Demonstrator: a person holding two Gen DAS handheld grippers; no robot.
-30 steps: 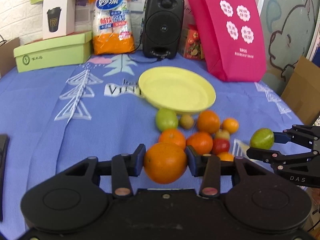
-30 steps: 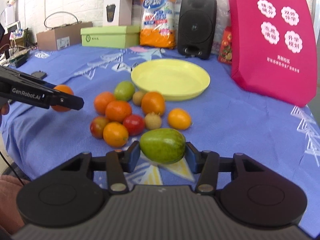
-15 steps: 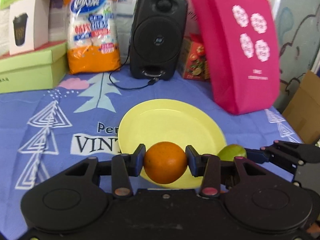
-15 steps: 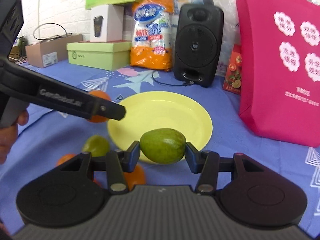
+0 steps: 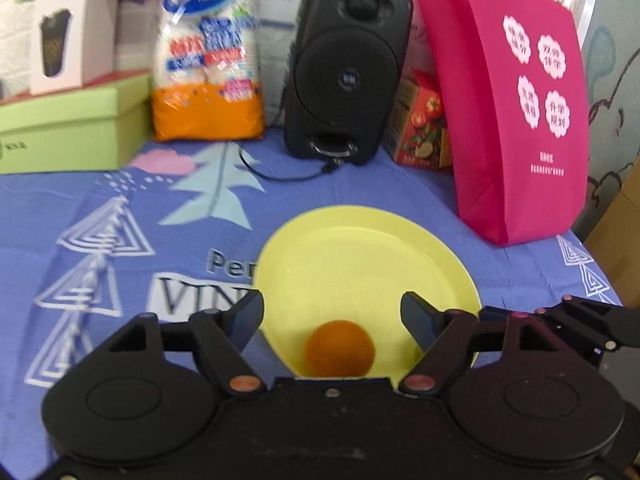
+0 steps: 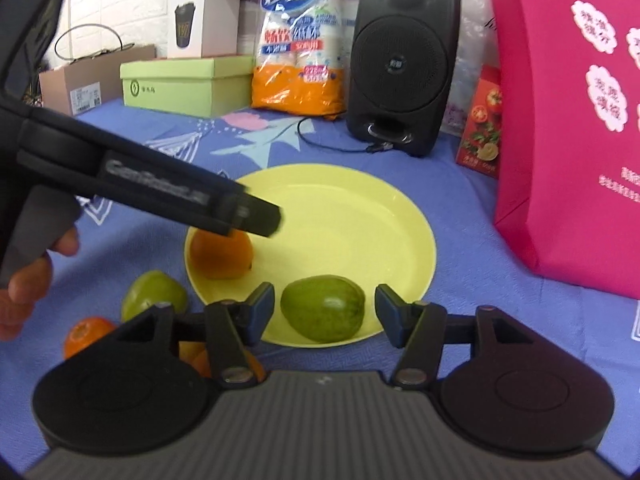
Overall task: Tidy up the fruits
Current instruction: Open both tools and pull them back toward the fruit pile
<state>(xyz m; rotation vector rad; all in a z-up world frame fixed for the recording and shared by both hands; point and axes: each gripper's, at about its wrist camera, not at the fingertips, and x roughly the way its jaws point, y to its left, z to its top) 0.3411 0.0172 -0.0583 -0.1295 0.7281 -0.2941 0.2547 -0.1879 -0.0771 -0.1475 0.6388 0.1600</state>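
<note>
Blue printed cloth (image 5: 120, 208) covers the table; boxes, a bag of cups, a speaker (image 5: 348, 68) and a pink bag (image 5: 512, 112) line the far edge. Left to right, right wrist view: a small orange (image 6: 82, 334) and a green fruit (image 6: 154, 294) sit loose on the cloth toward the near edge, just off the plate (image 6: 360, 216). Orange (image 6: 220, 254) rests on the plate's left rim area under the left gripper (image 5: 332, 316), jaws spread wide, nothing held. Mango (image 6: 322, 308) lies on the plate's near rim between the fingers of the right gripper (image 6: 324, 310), jaws spread, clear of it on both sides.

Risks, my read:
- Both fruits sit close to the rim; a finger clipping either on pull-back could roll it off onto the cloth.
- Orange is round and looks free to roll on the dished surface.
- Grippers are close together over the plate; crossing paths could knock one into the other.
- More fruit loaded at the near rim may tip or slide the light plate.
</note>
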